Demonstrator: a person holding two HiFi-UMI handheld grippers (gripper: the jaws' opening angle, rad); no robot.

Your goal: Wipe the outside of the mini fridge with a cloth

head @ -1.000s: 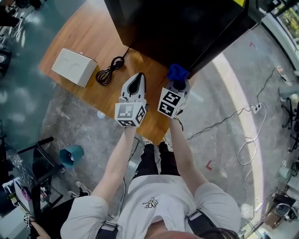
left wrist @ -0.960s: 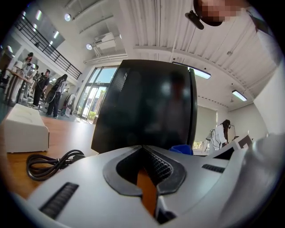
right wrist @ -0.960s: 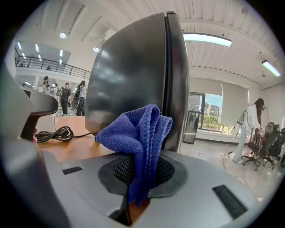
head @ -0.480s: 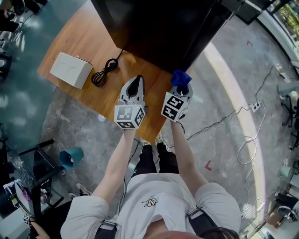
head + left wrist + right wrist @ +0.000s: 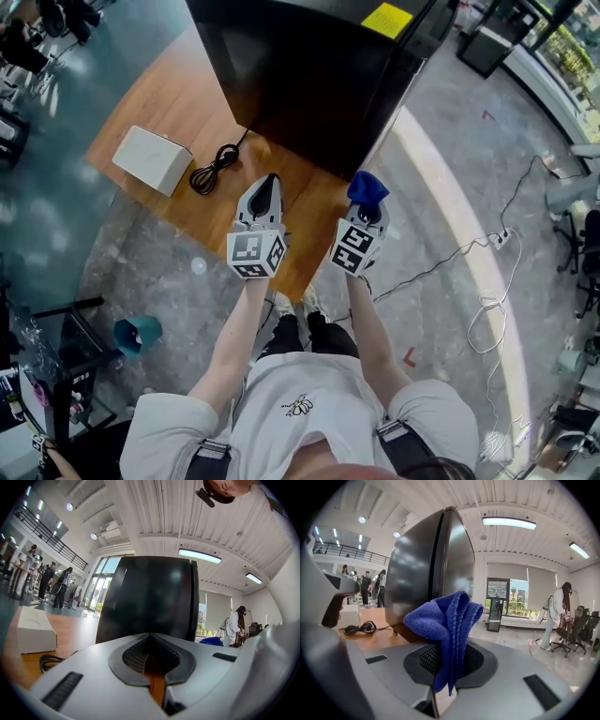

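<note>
Head view: mini fridge [image 5: 309, 84], a black, glossy, square-edged box, stands on a wooden table [image 5: 178, 94] with a yellow label [image 5: 387, 19] on its top. Left of it lie a white rectangular box [image 5: 150, 159] and a black coiled cable [image 5: 216, 167]. Both forearms reach straight forward, side by side. The left gripper [image 5: 268, 183] points at the fridge front over the table's near edge. The right gripper [image 5: 367, 204] is beside it near the table corner, with a blue cloth [image 5: 367, 187] bunched at its tip, close to the fridge but apart from it.

Left gripper view: pale smooth shell with dark mesh pads. Jaws are drawn together with nothing between them; only a sliver of wood shows through the seam. The fridge fills the view ahead.

Right gripper view: jaws are clamped on the cloth, a ribbed, fuzzy microfibre folded into an upright bunch. The fridge's corner edge stands just behind it.
</note>
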